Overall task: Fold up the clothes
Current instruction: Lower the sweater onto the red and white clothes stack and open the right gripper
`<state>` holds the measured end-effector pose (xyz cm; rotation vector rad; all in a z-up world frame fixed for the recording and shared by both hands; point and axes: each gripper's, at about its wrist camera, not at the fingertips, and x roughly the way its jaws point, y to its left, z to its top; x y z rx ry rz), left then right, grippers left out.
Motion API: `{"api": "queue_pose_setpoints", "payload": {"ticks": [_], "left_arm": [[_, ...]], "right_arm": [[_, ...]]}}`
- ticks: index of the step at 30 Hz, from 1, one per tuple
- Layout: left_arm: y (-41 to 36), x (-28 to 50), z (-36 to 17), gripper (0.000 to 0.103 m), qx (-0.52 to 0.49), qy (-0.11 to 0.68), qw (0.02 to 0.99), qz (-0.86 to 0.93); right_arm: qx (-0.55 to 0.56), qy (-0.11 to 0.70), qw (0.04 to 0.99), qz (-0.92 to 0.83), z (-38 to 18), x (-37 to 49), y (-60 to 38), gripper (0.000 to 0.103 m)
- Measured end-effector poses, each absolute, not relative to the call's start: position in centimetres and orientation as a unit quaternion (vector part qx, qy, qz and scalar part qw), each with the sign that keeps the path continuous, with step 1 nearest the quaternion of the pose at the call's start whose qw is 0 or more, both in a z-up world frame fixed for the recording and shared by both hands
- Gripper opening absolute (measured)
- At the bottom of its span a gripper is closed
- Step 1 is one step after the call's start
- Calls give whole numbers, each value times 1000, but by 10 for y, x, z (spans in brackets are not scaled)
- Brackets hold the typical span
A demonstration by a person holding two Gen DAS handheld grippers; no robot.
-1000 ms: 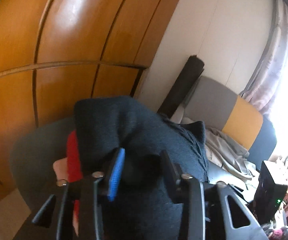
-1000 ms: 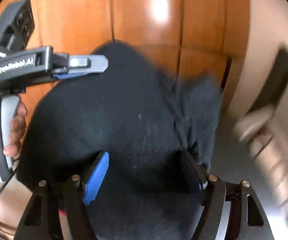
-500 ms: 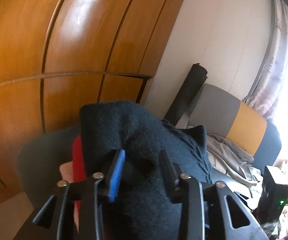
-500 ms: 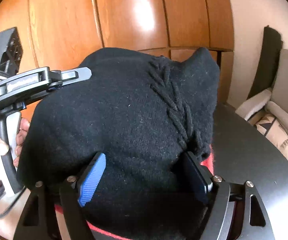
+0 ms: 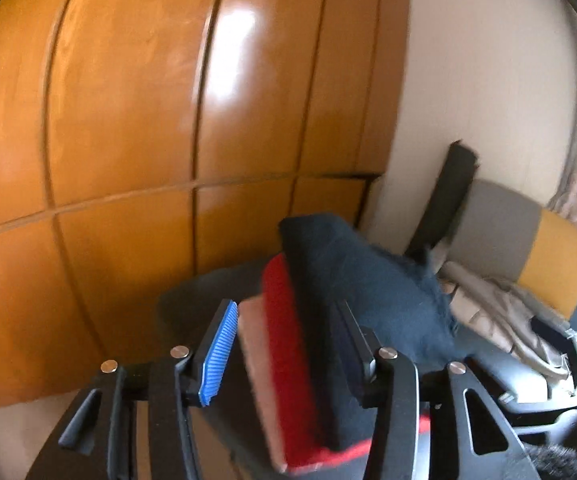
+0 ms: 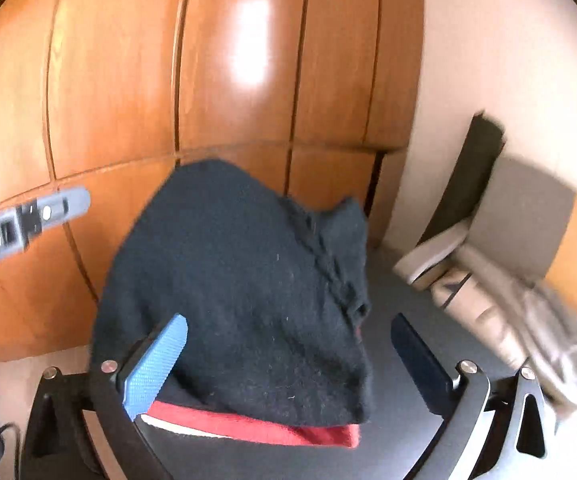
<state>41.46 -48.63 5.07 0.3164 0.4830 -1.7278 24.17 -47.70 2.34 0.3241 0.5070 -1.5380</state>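
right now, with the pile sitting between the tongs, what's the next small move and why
Probably draw both tongs straight back, clear of the pile. The dark sweater lies folded on the red garment. The right tongs stand wide open and the left tongs look open too, so nothing seems gripped. Backing out level should avoid dragging the fold.

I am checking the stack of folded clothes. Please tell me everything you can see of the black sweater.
The black sweater is a thick, fuzzy knit with a cable pattern along its right side. It lies folded and humped on top of a red garment, which rests on a dark table. Both grippers are open around it; whether their pads touch the knit cannot be told.
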Motion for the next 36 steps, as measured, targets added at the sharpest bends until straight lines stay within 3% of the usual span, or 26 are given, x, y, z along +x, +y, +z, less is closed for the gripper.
{"api": "queue_pose_setpoints", "payload": {"ticks": [6,10,14,23,36], "left_arm": [[-450,423,65,47,137,181,615,-755],[-445,420,74,35,173,158,574,-785],[-438,428,79,33,158,125,608,-768],[-454,446,68,32,146,193,606,-758],[-466,436,67,32,165,201,619,-741]], "right_arm": [[140,219,678,-688,53,235,-440,103],[123,244,658,-702,58,247,-437,103],[95,241,623,-738,67,256,-433,103],[152,217,624,-735,70,269,-443,103],[166,226,640,-715,46,271,-437,103]]}}
